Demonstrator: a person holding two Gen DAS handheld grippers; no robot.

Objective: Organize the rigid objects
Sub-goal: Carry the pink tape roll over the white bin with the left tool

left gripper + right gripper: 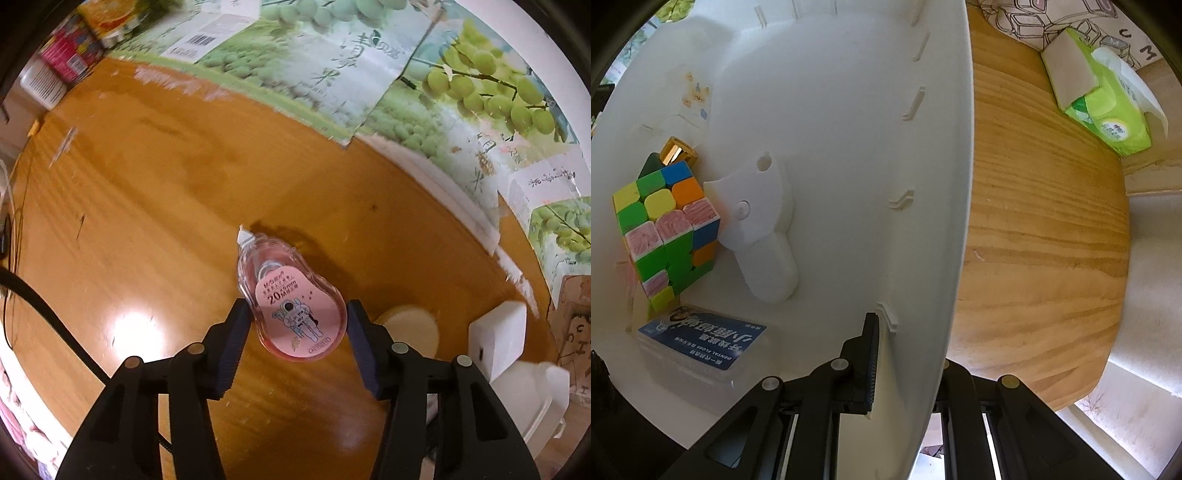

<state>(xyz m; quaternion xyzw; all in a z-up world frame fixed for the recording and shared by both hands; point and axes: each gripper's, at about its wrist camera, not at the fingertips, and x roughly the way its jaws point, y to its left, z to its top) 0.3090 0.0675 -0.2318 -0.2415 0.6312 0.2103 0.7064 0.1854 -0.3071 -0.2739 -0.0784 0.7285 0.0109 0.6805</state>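
In the left wrist view a pink, clear-cased correction tape (291, 295) sits between my left gripper's (297, 317) two pads, touching both, its white tip pointing away over the wooden table (147, 206). In the right wrist view my right gripper (908, 354) is shut on the wall of a white plastic bin (934, 192), one finger inside and one outside. Inside the bin lie a colourful puzzle cube (666, 232), a white plastic piece (759, 229), a blue-labelled dental floss box (701, 339) and a small gold object (676, 151).
Grape-printed cartons (461, 96) line the table's far edge. A white charger block (498, 336), a round cream disc (410, 328) and a white container (532, 398) sit right of my left gripper. A green tissue pack (1104, 99) lies on the table beyond the bin.
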